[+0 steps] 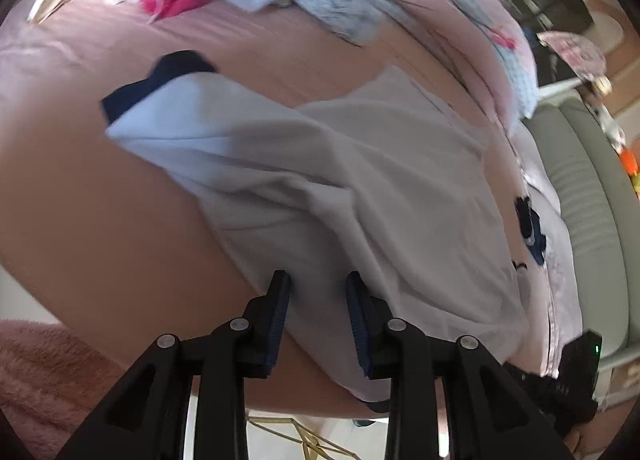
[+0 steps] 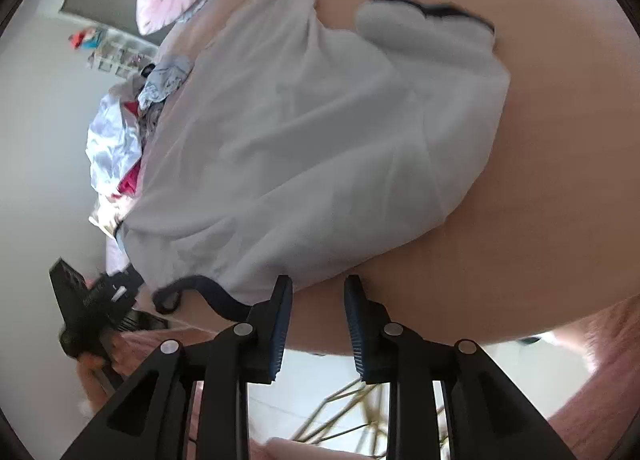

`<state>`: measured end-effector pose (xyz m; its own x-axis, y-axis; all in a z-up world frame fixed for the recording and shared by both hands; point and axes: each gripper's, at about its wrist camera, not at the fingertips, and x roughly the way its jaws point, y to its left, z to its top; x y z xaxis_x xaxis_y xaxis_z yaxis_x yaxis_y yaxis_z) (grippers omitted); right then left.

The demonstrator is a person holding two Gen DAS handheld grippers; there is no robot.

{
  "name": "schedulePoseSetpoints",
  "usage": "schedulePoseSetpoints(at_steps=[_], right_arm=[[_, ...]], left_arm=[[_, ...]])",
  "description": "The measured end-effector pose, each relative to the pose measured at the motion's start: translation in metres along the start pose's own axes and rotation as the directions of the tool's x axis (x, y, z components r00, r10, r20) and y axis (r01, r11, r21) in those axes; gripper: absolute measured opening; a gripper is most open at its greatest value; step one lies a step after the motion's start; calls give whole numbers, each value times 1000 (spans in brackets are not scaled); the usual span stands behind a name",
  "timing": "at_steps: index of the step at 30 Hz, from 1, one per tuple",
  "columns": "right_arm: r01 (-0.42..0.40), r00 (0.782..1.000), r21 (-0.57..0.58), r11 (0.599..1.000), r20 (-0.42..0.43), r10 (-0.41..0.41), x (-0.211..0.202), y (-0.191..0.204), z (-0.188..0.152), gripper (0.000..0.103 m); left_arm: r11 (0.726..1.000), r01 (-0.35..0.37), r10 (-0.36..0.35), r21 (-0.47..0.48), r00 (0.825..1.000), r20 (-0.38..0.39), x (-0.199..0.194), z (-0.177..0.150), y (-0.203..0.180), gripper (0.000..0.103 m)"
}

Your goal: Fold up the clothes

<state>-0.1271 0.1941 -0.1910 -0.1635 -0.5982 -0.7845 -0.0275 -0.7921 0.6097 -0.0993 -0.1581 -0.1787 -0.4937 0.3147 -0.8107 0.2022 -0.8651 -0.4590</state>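
Both hand-held grippers (image 1: pixel 318 280) (image 2: pixel 318 284) gape empty over a pale garment (image 1: pixel 320 180) on the pink bed (image 1: pixel 100 220).

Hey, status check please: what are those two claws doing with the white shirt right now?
Left gripper open, fabric between its pads, unpinched. Right gripper open, empty, at the hem. White shirt lies flat on the pink bed. Nothing in the way.

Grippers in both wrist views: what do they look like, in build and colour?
Both match: the left gripper and right gripper have black angular linkage arms with round silver pivot pins, and two black fingers faced with ribbed blue pads. No cables or markings show.
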Motion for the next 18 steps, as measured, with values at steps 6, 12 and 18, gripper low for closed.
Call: schedulePoseSetpoints(at_steps=[6,12,18], right_arm=[[51,998,-89,995,32,-48,10,17,12,27],[85,992,-86,993,106,-76,-2,22,37,27],[41,992,-32,999,118,-37,-18,14,24,39]], left_arm=[[974,-76,50,212,991,125,-11,-2,-31,26],[989,-59,41,136,990,132,-8,18,-19,26],[957,89,-112,275,992,66,-12,-8,-57,26]])
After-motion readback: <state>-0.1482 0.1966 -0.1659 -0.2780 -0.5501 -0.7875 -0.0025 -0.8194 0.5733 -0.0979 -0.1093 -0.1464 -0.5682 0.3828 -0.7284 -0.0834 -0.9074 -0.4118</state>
